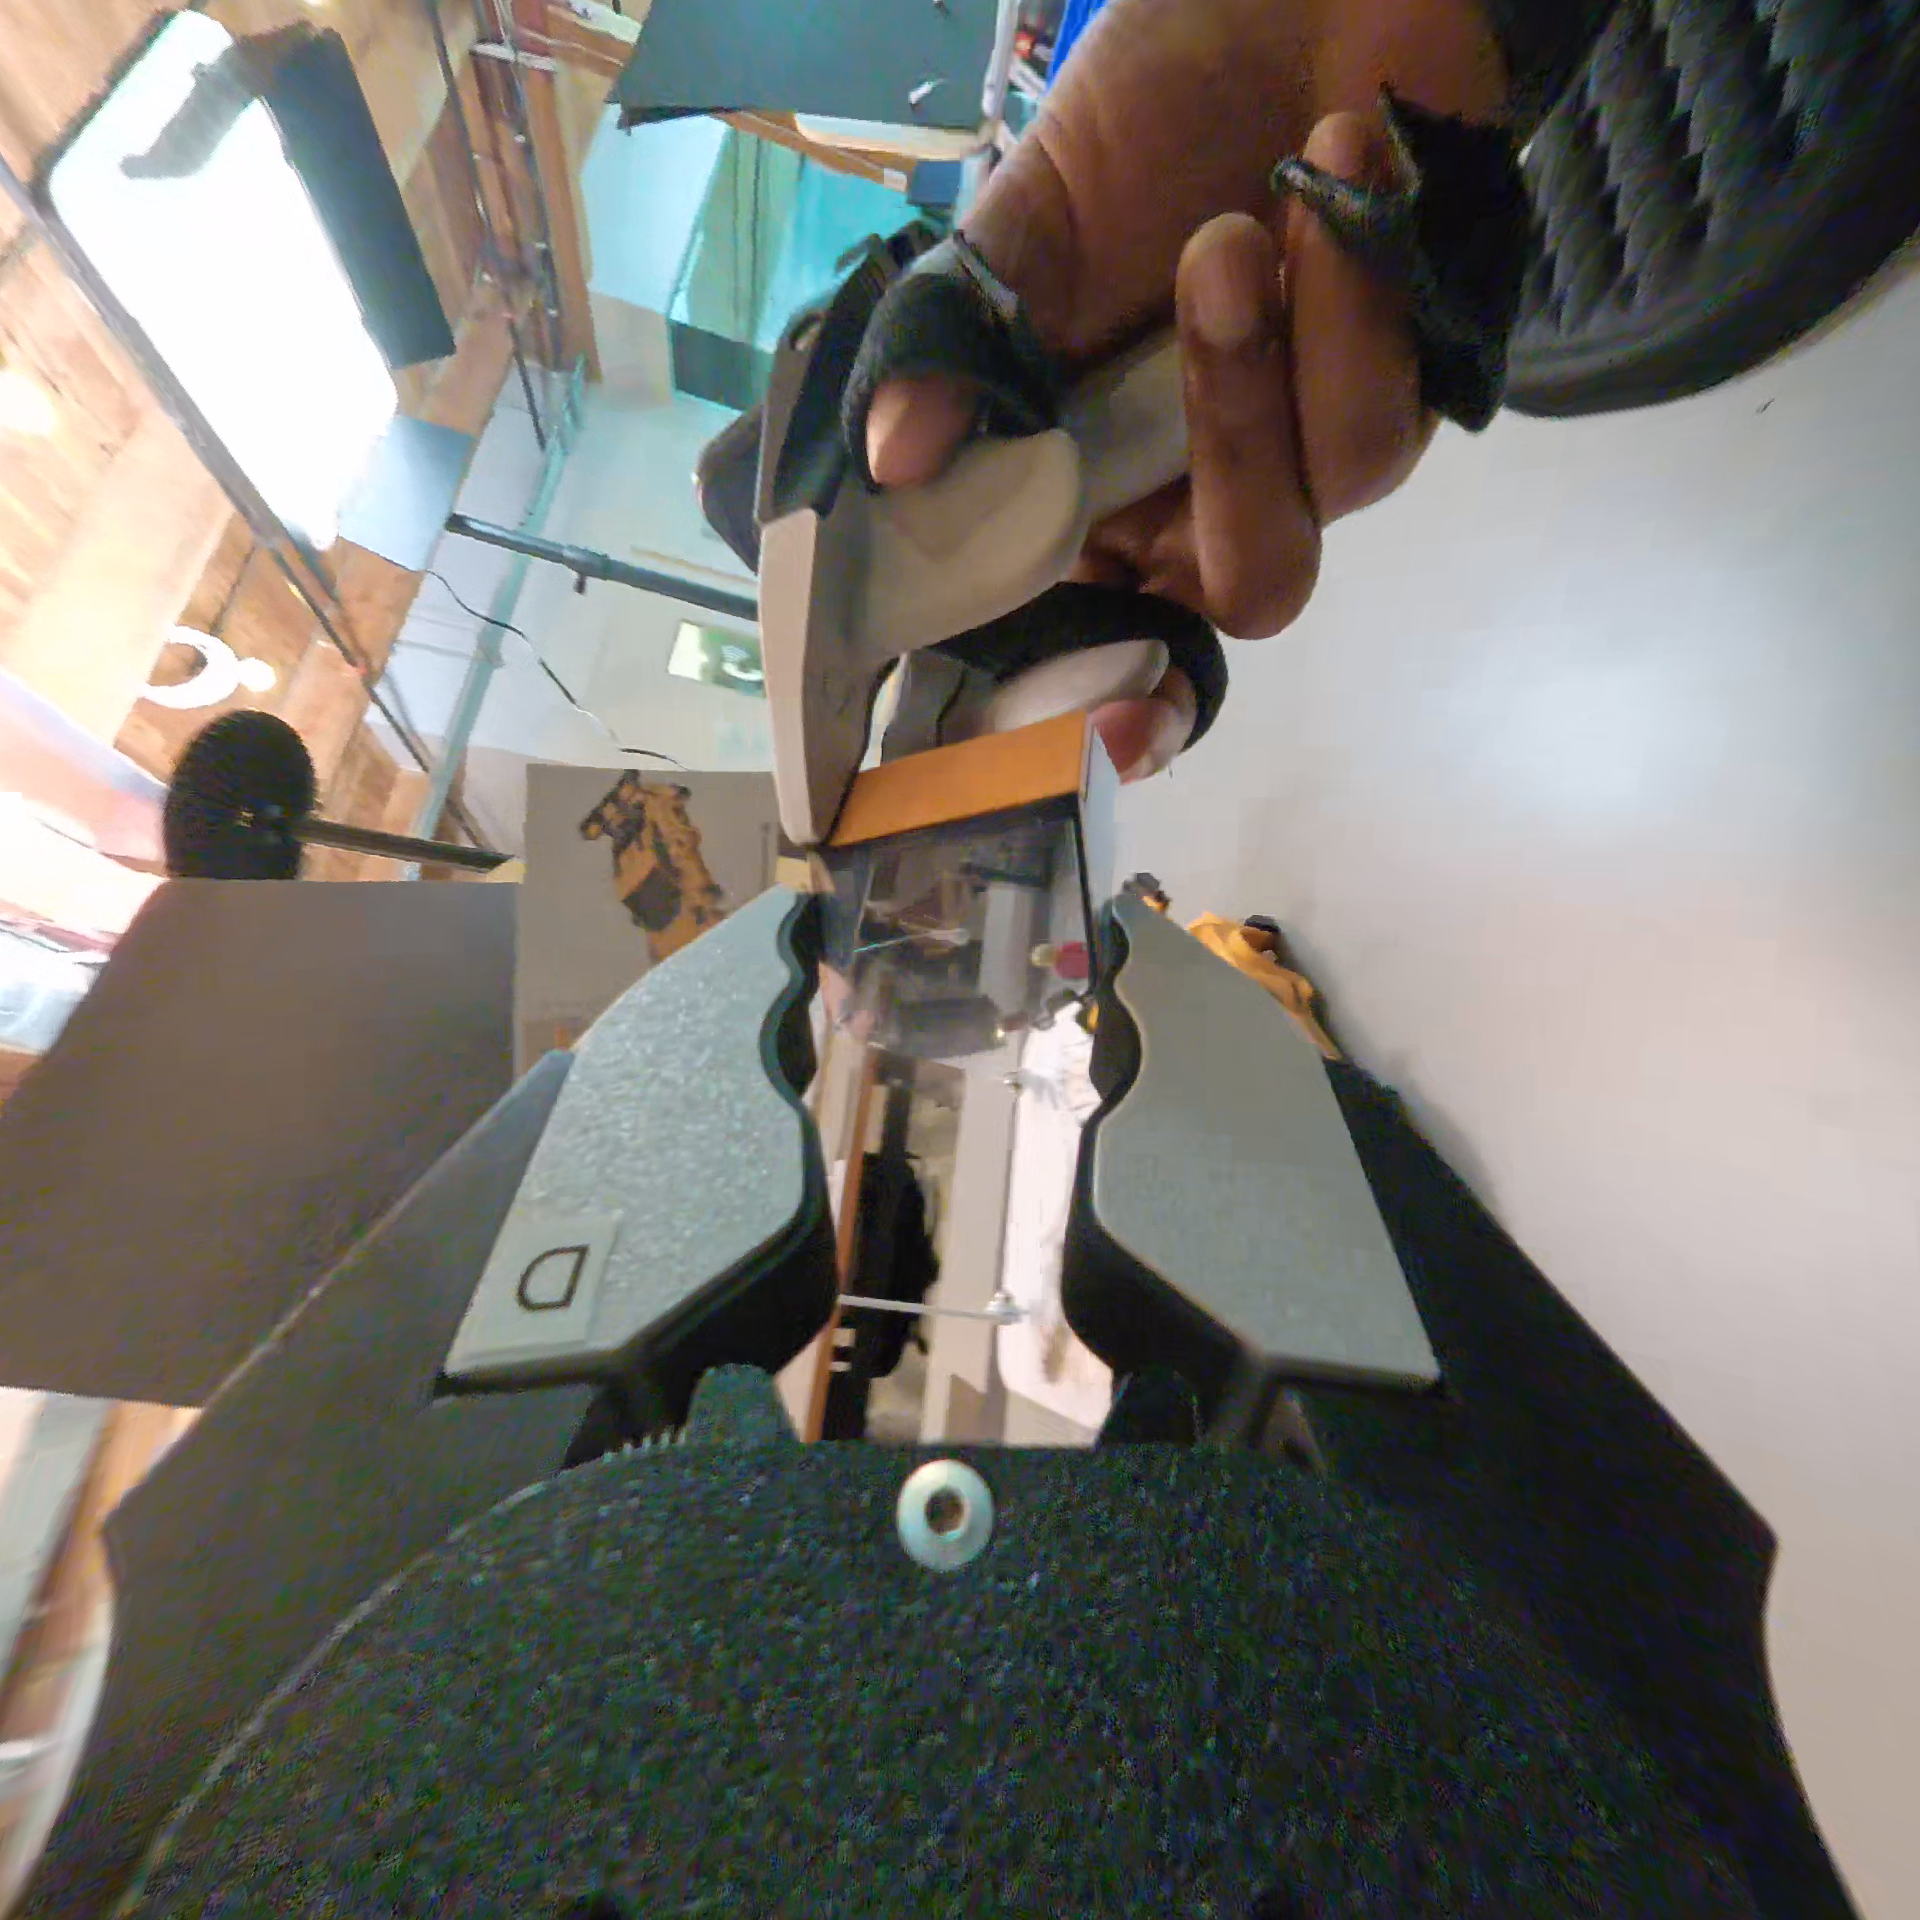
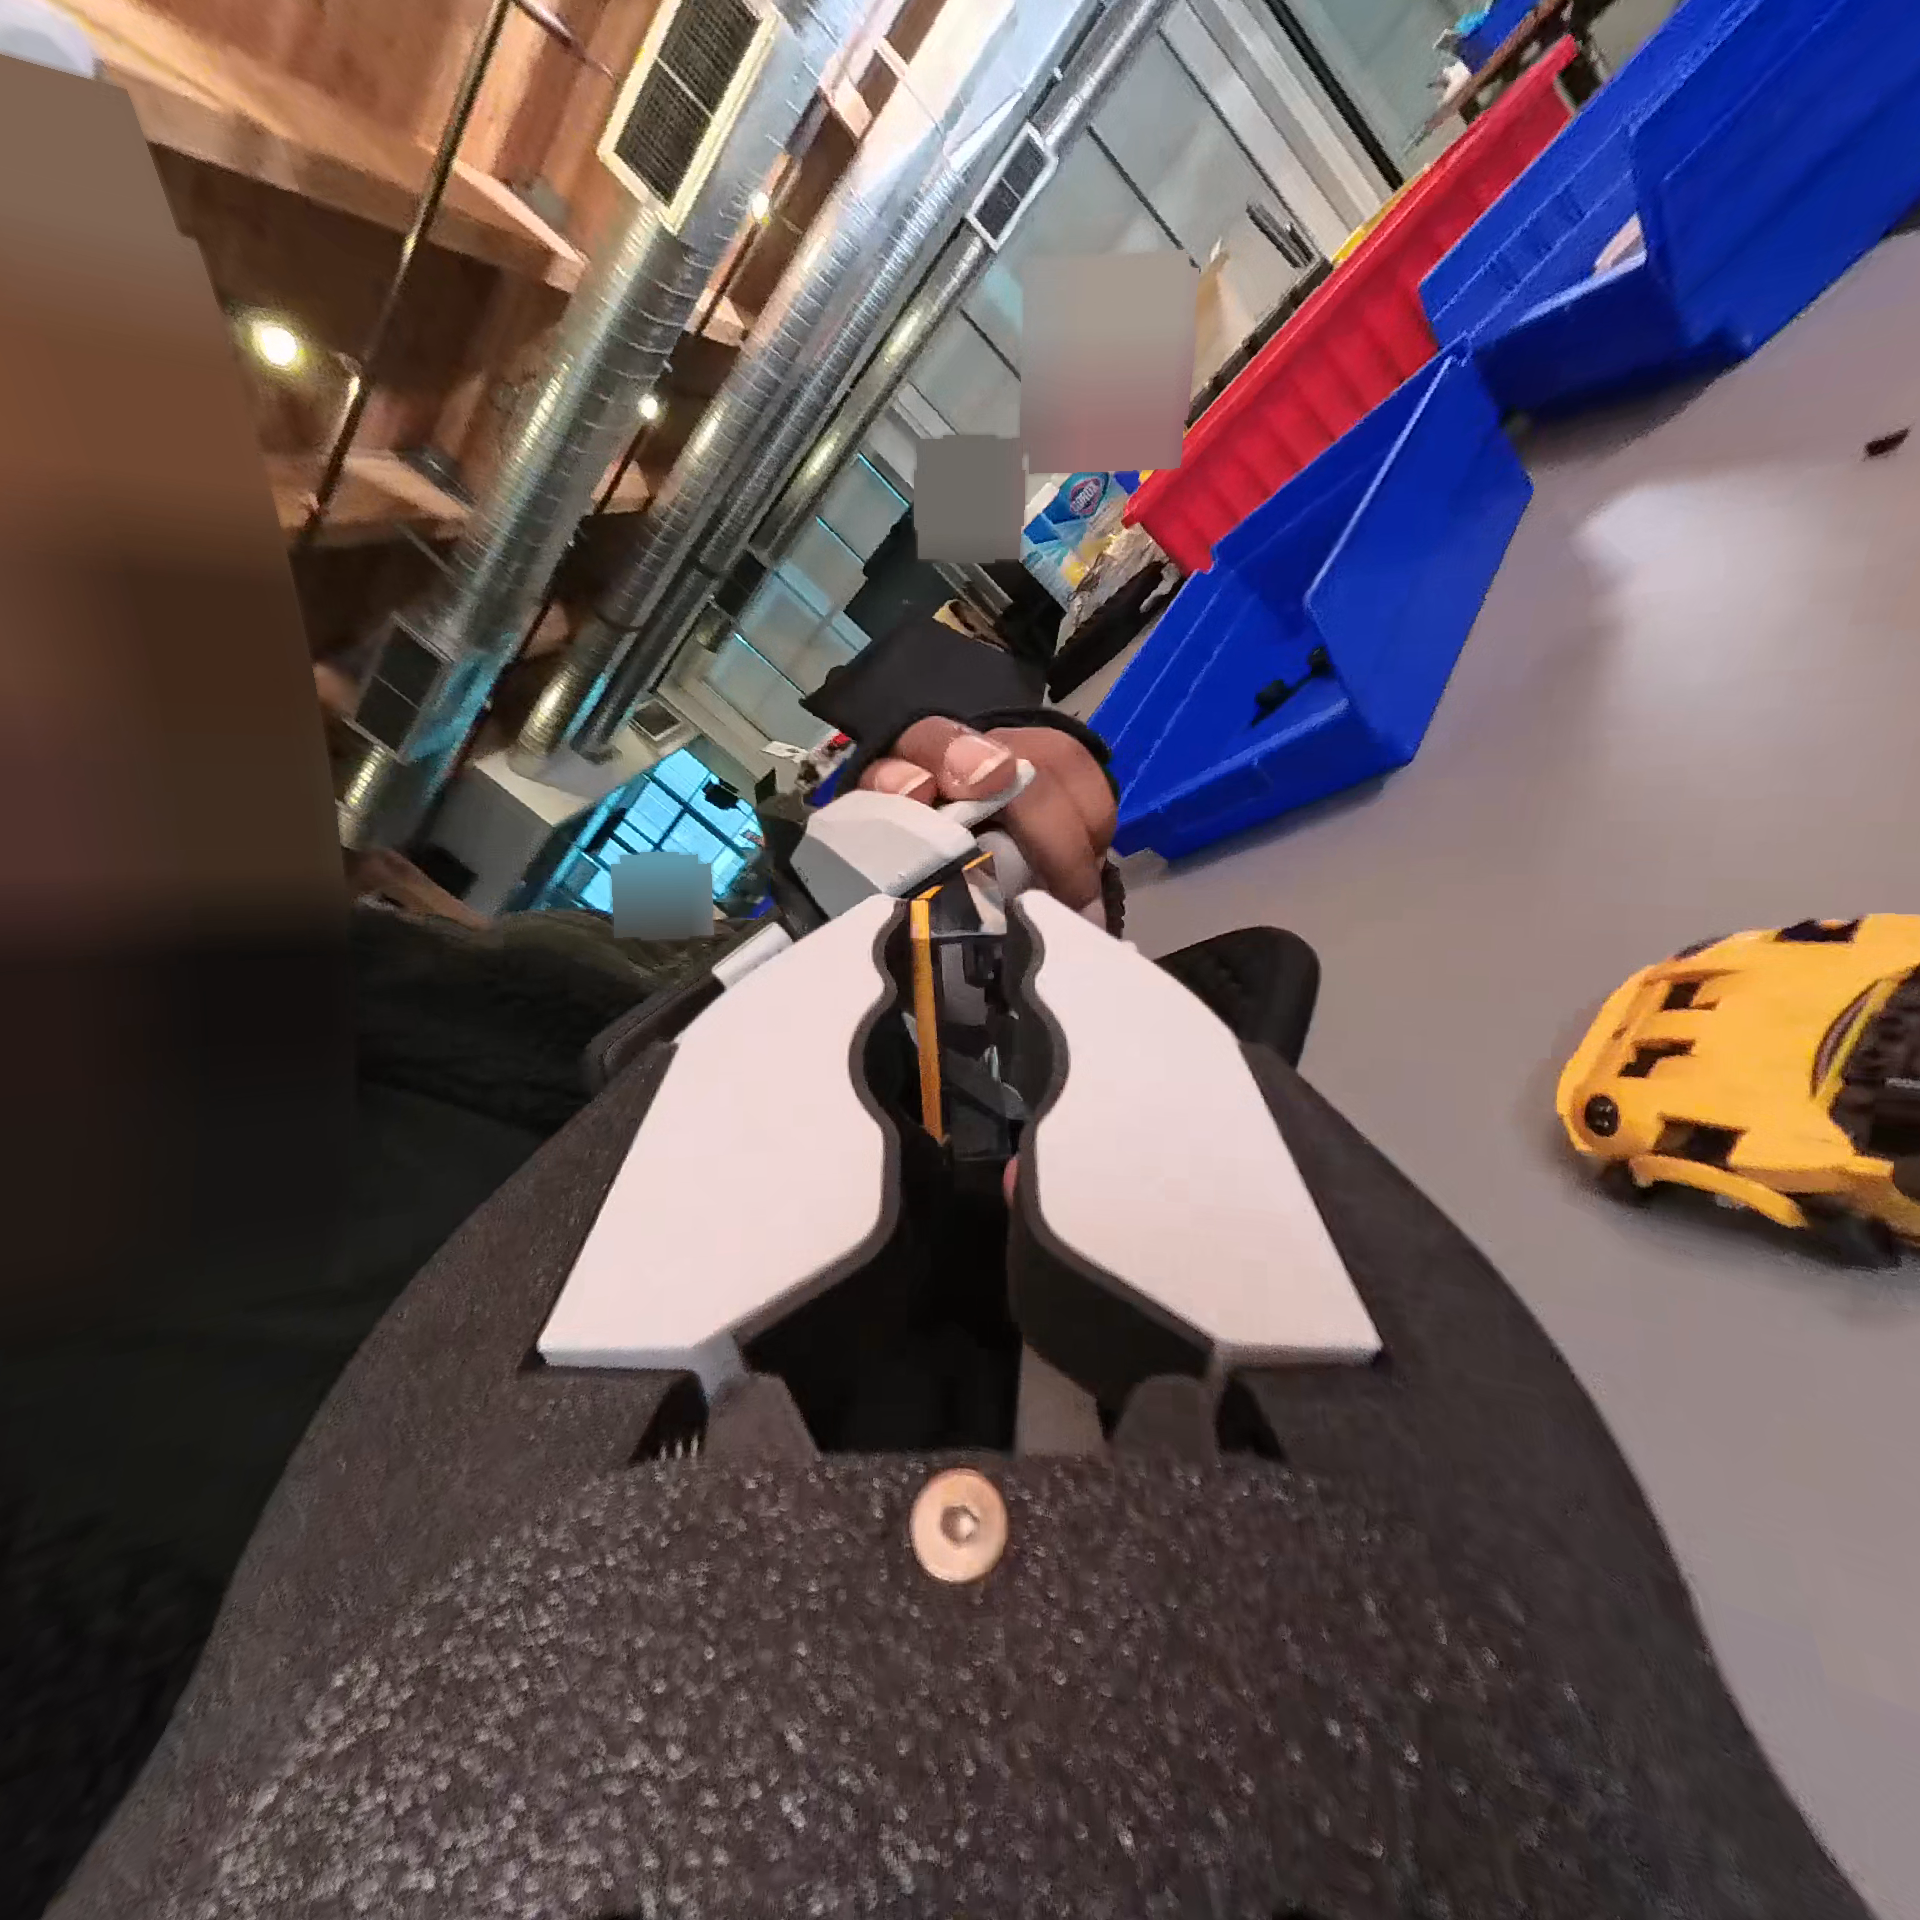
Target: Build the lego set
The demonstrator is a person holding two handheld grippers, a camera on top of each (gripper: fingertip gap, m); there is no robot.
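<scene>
My left gripper is shut on a flat, glossy see-through piece with an orange edge, held upright between its dark grey fingers. My right gripper, with light grey fingers, is closed on the same piece, whose thin orange edge shows between them. In the left wrist view the right gripper, held by a gloved hand, meets the piece's top corner. A built yellow lego car sits on the grey table to the right; part of it shows in the left wrist view.
Blue bins and a red bin line the far side of the table. A box with a yellow car picture stands behind the left gripper. A person's hand holds the left gripper beyond my right fingers.
</scene>
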